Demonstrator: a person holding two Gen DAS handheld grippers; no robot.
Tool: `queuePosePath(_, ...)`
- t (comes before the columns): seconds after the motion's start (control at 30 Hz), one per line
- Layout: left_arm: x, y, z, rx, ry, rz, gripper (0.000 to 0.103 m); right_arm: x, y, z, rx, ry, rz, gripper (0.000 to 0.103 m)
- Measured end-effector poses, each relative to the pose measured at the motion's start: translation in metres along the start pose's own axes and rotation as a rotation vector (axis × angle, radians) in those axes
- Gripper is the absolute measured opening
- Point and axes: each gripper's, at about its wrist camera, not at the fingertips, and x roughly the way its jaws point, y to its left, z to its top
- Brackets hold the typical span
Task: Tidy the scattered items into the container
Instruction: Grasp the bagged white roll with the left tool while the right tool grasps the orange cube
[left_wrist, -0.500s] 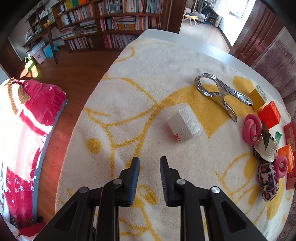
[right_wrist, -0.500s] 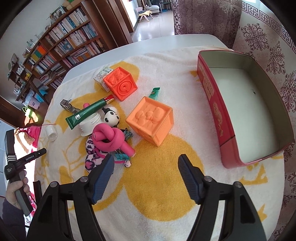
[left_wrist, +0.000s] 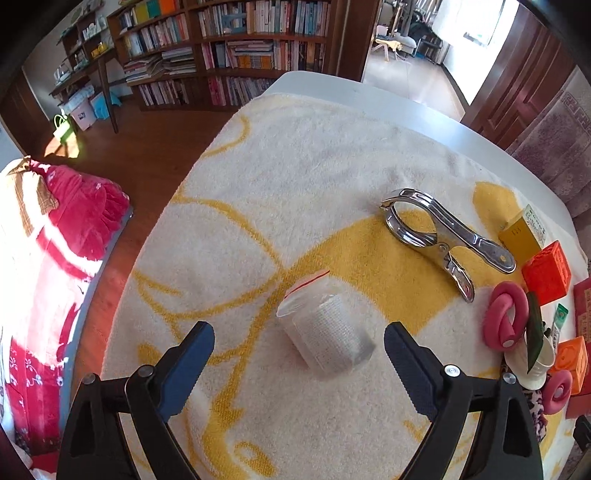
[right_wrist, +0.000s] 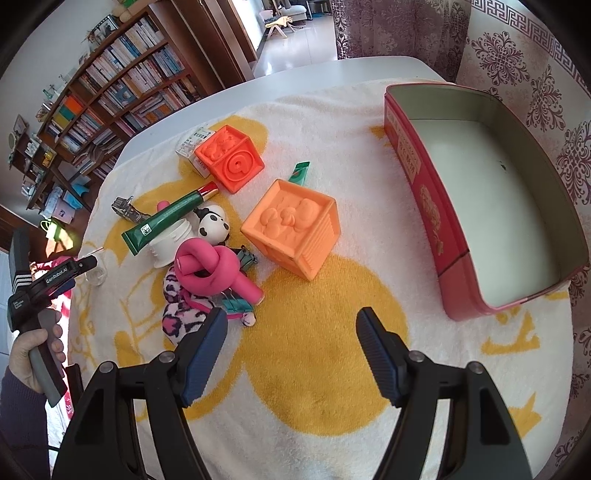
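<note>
the left gripper (left_wrist: 297, 347) points steeply down over the yellow-and-white towel (left_wrist: 295, 177), its fingers (left_wrist: 184, 365) spread wide and holding nothing; the jaws have just been opening. a clear bag with a white roll (left_wrist: 325, 332) lies on the towel between and just ahead of the fingertips, not touched. bare towel lies beyond the bag up to the white counter (left_wrist: 424, 107) edge. a metal clamp (left_wrist: 443, 236) lies apart to the right.

the right gripper (right_wrist: 291, 338) also hangs wide and empty over bare towel — free room between the pile and the red tin (right_wrist: 417, 173), which sits near the towel's right edge with nothing in it. its side carries gold writing, too small to read. only this view shows the tin, the pale orange block (right_wrist: 295, 229), the pink knotted toy (right_wrist: 210, 269), the green tube (right_wrist: 166, 221), and the left hand (right_wrist: 35, 350) holding its tool, lettered "genrobot.ai".
</note>
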Motion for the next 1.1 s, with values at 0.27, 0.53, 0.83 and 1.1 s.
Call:
queuePosePath(0.27,0.003,-0.009,0.000,-0.013,-0.006,-0.032,0.037,0.002,-0.008,0.004,0.020,-0.003,-0.022,0.076)
queuePosePath(0.53,-0.022,-0.030,-0.003,0.016,-0.042,-0.110,0.037,0.011,0.004,0.035,-0.023,-0.045,-0.028,0.076)
queuePosePath(0.83,-0.066,-0.045,-0.018,0.025,-0.070,-0.190,0.037,0.055,0.019,0.069,-0.070,-0.015,-0.113,0.078)
queuePosePath(1.1,-0.088,-0.059,-0.036,0.038,-0.067,-0.205,0.037,0.065,0.018,0.067,-0.086,0.012,-0.110,0.076)
